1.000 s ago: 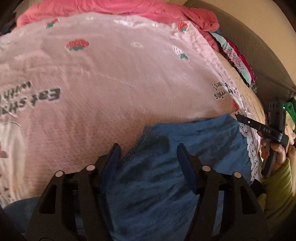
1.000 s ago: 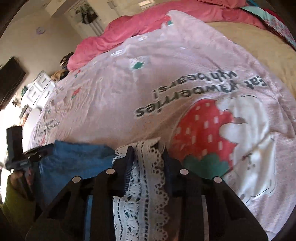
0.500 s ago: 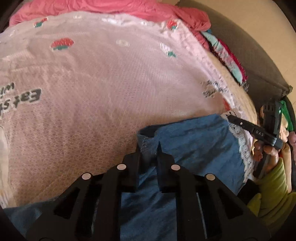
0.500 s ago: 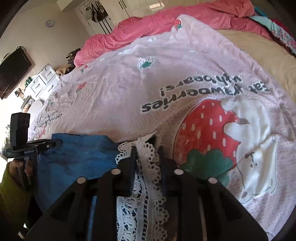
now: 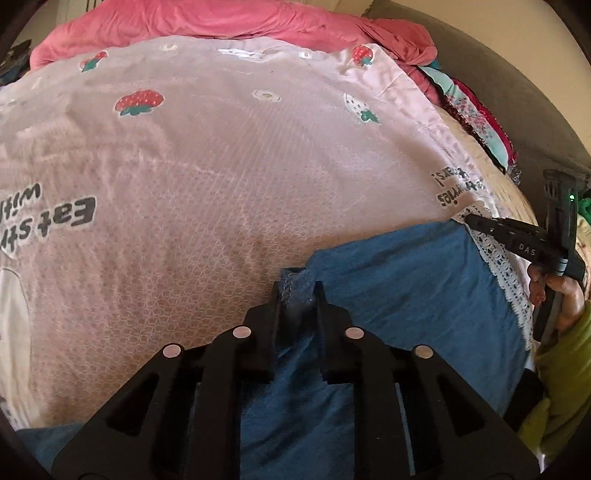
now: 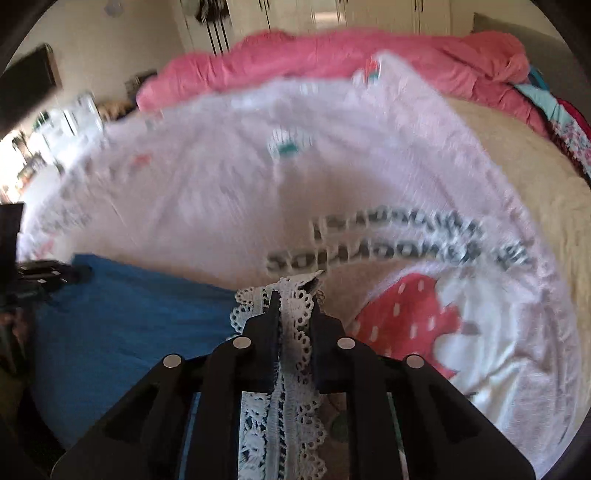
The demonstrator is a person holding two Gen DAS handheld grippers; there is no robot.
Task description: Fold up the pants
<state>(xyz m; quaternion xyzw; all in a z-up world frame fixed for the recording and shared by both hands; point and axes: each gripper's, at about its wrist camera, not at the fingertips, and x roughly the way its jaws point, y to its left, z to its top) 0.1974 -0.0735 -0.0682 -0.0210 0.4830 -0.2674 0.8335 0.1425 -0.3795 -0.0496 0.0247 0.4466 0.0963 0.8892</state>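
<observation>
The blue pants (image 5: 406, 295) with a white lace hem (image 5: 498, 258) lie on a pink strawberry-print blanket (image 5: 221, 166). My left gripper (image 5: 297, 291) is shut on a blue corner of the pants. My right gripper (image 6: 293, 301) is shut on the lace hem (image 6: 291, 332); it also shows at the right of the left wrist view (image 5: 469, 219), pinching the lace corner. The blue cloth (image 6: 129, 314) stretches between the two grippers, and the left gripper shows at the left edge of the right wrist view (image 6: 79, 273).
A rumpled pink duvet (image 5: 221, 22) lies along the far edge of the bed. Patterned clothes (image 5: 476, 114) are piled at the right by a dark headboard (image 5: 498, 66). A beige sheet (image 6: 517, 155) shows at the right. Wardrobe doors and a dresser stand beyond.
My left gripper closed on the blue corner of the pants. Both grippers have lifted and moved forward over the blanket with the cloth; the right wrist view is now motion-blurred.
</observation>
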